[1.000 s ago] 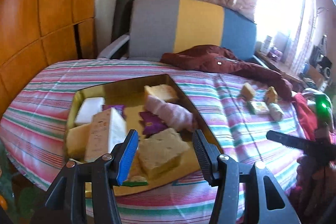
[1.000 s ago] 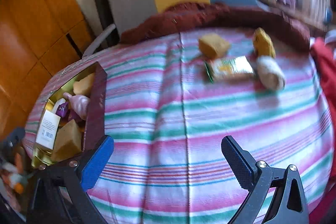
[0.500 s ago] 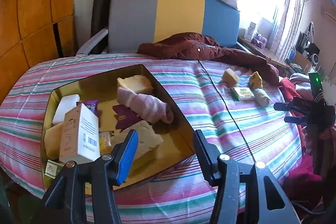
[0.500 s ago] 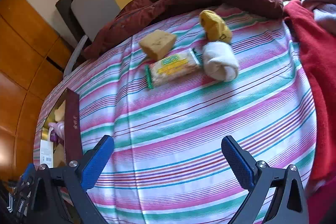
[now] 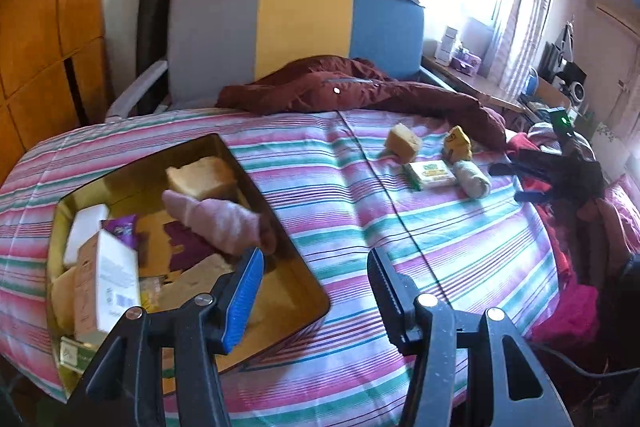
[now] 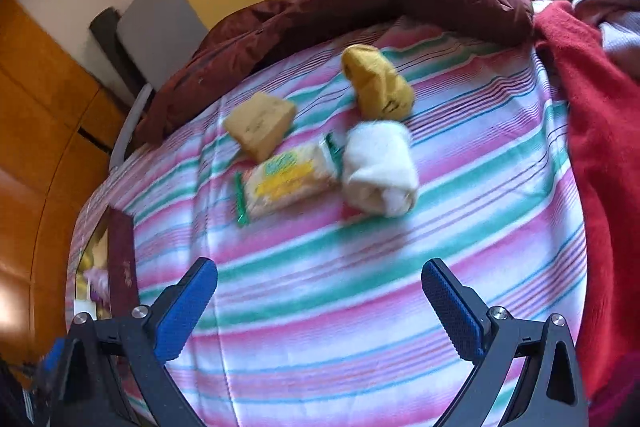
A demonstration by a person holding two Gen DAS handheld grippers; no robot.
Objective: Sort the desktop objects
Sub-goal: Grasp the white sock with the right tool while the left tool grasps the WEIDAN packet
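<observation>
Left wrist view. Left gripper (image 5: 316, 267): jaws apart, nothing between them, hanging over the near right edge of the gold tray (image 5: 308, 287). The tray sits toward the left edge of the striped bedspread (image 5: 460, 227). Inside it: a pink rolled sock (image 5: 220, 219) against the right wall, a tan sponge block (image 5: 202, 177) at the far corner, a white box (image 5: 108, 279) standing at the near left, a white bar (image 5: 86, 231) behind it, a purple wrapper (image 5: 120, 227) and another sponge piece (image 5: 200, 275) partly hidden by the blue finger pad. Loose items lie toward the far right corner of the bedspread: a sponge cube (image 5: 404, 143), a yellow sock (image 5: 458, 143), a snack packet (image 5: 430, 173) and a white rolled sock (image 5: 474, 179). The right gripper (image 5: 524, 183) shows at the right edge, just beside the white sock; its jaws stand apart. A maroon jacket (image 5: 360, 91) lies along the far edge, with a grey, yellow and blue chair back (image 5: 300, 27) behind it.

Right wrist view, motion-blurred. Right gripper (image 6: 320, 291): jaws wide apart and empty, over bare bedspread (image 6: 320, 327). Ahead lie the sponge cube (image 6: 260, 127), snack packet (image 6: 288, 183), white rolled sock (image 6: 380, 175) touching the packet's end, and yellow sock (image 6: 376, 83). A red blanket (image 6: 600, 147) covers the right edge. The tray's dark outer wall (image 6: 122, 267) shows at the left edge.
</observation>
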